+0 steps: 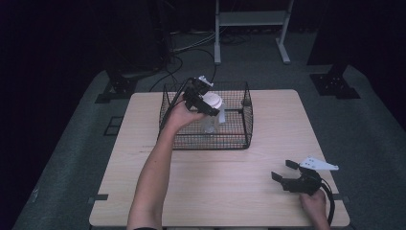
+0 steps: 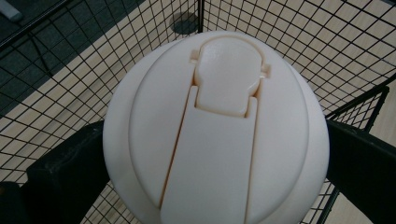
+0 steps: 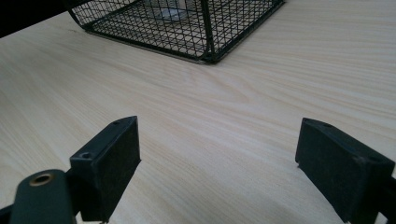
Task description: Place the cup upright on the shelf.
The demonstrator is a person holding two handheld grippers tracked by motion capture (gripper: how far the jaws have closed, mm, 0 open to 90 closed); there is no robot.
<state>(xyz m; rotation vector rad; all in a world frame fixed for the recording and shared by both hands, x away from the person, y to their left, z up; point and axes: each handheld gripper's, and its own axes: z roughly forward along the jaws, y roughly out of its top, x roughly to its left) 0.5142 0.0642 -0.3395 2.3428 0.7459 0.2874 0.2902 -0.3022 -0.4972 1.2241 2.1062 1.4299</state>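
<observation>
Underneath everything is a pale wooden table (image 1: 225,191) with visible grain, standing on grey carpet (image 1: 373,139) in a dark room; a light metal frame (image 1: 251,19) stands beyond it and black cables (image 1: 177,62) trail over the floor at the far side. Toward the table's far edge sits a black wire mesh basket (image 1: 234,139). The left gripper (image 1: 210,108), held by the person's left hand (image 1: 181,116), is over the basket with its jaws pressed against either side of a white flip-top lid (image 2: 215,135), which caps a clear bottle (image 1: 213,122) standing upright within the basket walls. Whether the bottle rests on the basket floor or is lifted off it cannot be told. Near the table's front right corner, the right gripper (image 1: 282,170) lies low on the bare wood in the right hand (image 1: 313,203), its jaws spread wide apart with nothing between them.
</observation>
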